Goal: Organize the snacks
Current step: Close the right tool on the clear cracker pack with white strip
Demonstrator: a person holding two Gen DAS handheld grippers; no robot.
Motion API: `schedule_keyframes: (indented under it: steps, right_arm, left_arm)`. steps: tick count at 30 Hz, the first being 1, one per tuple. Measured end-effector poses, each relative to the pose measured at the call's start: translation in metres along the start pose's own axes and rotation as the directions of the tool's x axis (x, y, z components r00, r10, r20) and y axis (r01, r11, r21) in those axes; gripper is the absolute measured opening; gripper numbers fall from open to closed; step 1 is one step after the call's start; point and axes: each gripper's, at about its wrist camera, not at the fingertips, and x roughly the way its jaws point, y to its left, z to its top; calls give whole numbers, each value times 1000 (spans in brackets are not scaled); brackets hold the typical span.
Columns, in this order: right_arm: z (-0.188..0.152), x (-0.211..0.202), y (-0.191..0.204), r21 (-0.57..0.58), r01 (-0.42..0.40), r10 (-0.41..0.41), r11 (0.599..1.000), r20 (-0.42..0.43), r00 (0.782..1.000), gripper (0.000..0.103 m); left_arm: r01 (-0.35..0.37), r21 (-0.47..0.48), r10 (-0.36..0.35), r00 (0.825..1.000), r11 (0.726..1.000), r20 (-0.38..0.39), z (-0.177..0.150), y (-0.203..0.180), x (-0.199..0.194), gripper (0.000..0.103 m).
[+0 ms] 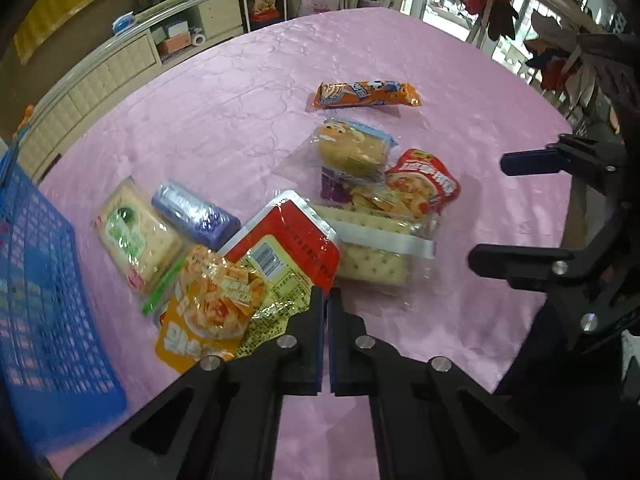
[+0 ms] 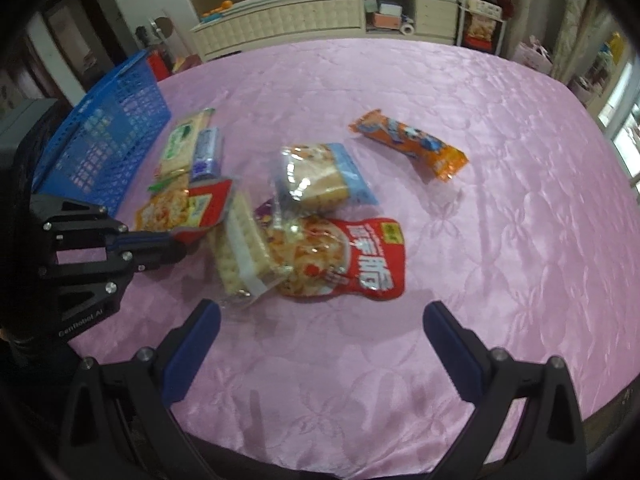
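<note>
Several snack packs lie on a pink tablecloth (image 1: 224, 120). My left gripper (image 1: 325, 300) is shut on the edge of a red and yellow snack pack (image 1: 288, 248); the right wrist view shows its fingers pinching that pack (image 2: 208, 204). My right gripper (image 2: 320, 316) is open and empty, just in front of a red chip bag (image 2: 352, 256) and a cracker pack (image 2: 244, 248). A bread pack (image 2: 320, 176), an orange wafer bar (image 2: 408, 144), a green cracker pack (image 1: 136, 232) and a purple pack (image 1: 196, 212) lie around. A blue basket (image 1: 36, 280) stands at the left.
A white cabinet (image 2: 320, 20) and shelves stand beyond the table's far edge. The table's near edge (image 2: 600, 408) curves close to my right gripper. Bare cloth lies to the right of the snacks.
</note>
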Motion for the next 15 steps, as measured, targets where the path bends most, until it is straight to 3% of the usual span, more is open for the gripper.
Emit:
schedule_keyframes:
  steps: [8,15]
  right_arm:
    - [17,3,30,-157,-21,20,987,-5,1000,101]
    - [26,26,58,-275,-14,-2,961,-58,998,88]
  left_arm:
    - [58,-116,-52,997,992,54,-23,12,-25,1]
    - [62,-152,-53,996,986,67,-29,21,-26,1]
